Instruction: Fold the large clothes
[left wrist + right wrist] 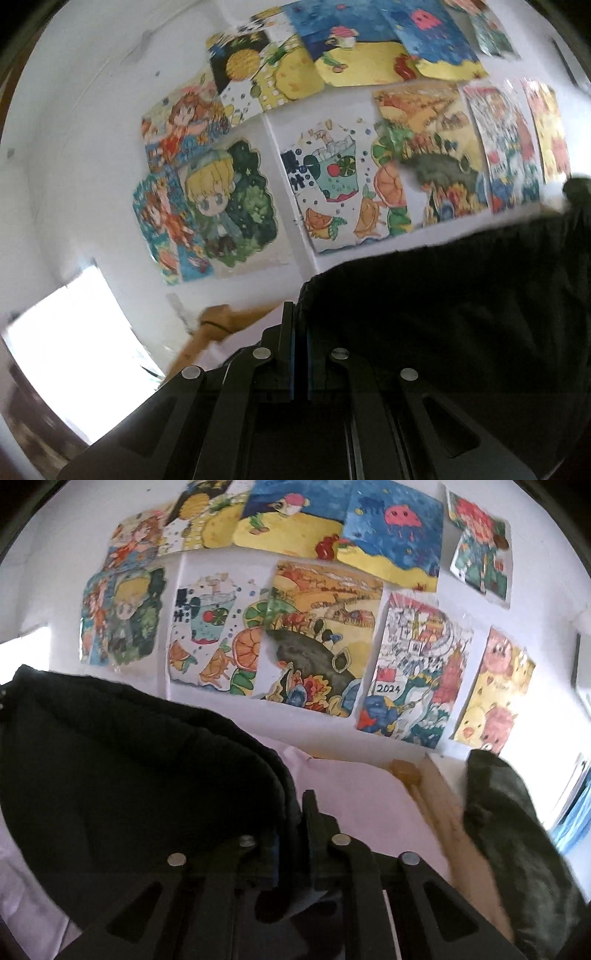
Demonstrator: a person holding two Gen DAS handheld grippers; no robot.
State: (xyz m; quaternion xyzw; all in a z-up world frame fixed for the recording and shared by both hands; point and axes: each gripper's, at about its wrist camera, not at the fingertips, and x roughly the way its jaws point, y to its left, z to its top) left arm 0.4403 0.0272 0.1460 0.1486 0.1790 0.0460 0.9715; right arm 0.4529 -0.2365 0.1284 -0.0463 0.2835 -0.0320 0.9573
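Holding big black coat (443,317) up in the air w/ both grippers, in front of a white wall (74,110) full of kids' drawings (332,177). Left gripper (300,332): blue pads pressed close together, coat edge pinched right at the tips, rest of coat hanging off to the right. Right gripper (295,812): fingers closed on a thick fold of same coat (129,775), cloth bunched up to the left. Pale pink sheet (351,794) down below, wood bed frame (436,794) beside it, another dark green-ish cloth lump (517,830) off to the right by the frame. Bright window (66,350) low on the left side.

Looks like lift-and-spread step, fold not made yet.

What could go wrong:
- Left grip is only on a thin edge. Heavy coat + quick swing = cloth slips out, one side drops, must grab again.
- Right grip is on a fat bunch, maybe more than one layer. Could fold crooked or drag a hidden layer along.
- Pics are blurry, so prob. moving fast. Fast drop onto sheet = wrinkles, sleeves tucked under.
- Coat lowered too near the other cloth lump or frame could land half off the sheet.
- Can't see sleeves or bottom hem, so can't tell if coat hangs straight.
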